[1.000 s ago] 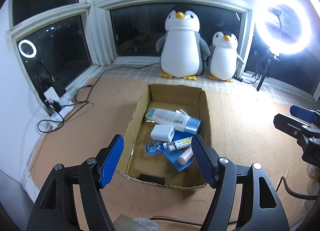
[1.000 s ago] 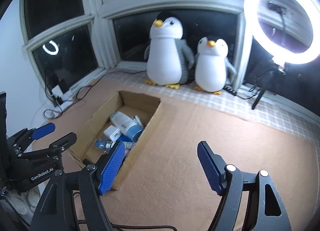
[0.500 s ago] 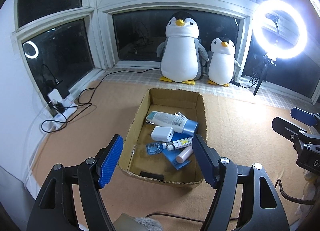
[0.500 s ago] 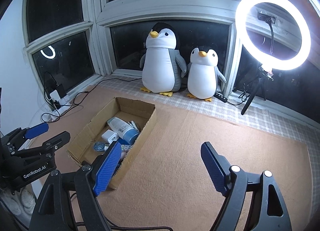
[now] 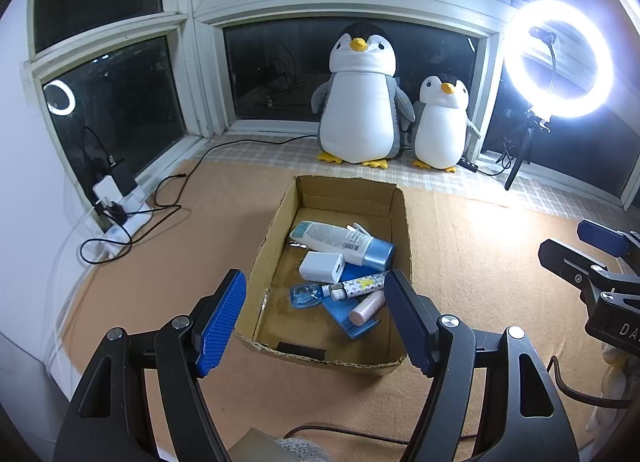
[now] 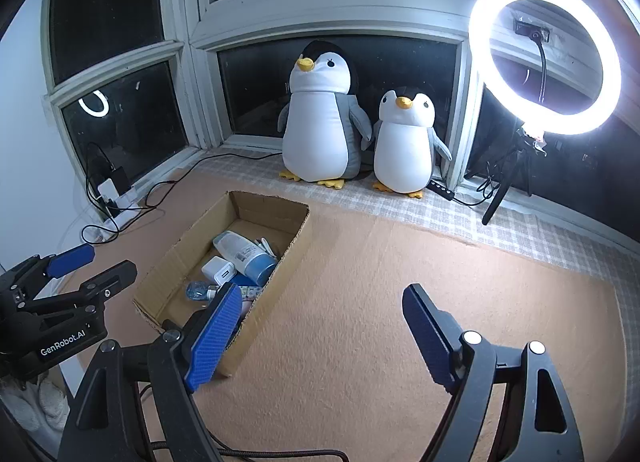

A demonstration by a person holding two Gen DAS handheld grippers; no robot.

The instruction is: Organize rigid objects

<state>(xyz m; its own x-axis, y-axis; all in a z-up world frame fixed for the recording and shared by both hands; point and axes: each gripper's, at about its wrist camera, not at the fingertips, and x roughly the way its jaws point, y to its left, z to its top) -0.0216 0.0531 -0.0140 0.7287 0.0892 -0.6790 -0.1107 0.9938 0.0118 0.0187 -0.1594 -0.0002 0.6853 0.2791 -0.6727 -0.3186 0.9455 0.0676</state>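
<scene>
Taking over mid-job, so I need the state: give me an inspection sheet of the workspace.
Surface: tan mat, nothing loose on it.
Job's things: white tube, white charger, patterned pen, pink tube, all inside the cardboard box.
Clutter: nothing seen.
Grippers: left gripper and right gripper open, empty.
Cables: black cable to the power strip.
Surroundings: two plush penguins, ring light, dark windows.

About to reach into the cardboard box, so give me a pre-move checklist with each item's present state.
1. Left gripper open and empty: ok.
2. Right gripper open and empty: ok.
3. Cardboard box upright, top open: ok.
4. Items inside visible from above, white charger unobstructed: ok.
5. Pink tube lying free on the blue card: cannot tell.
6. Mat right of the box free for placing: ok.
</scene>
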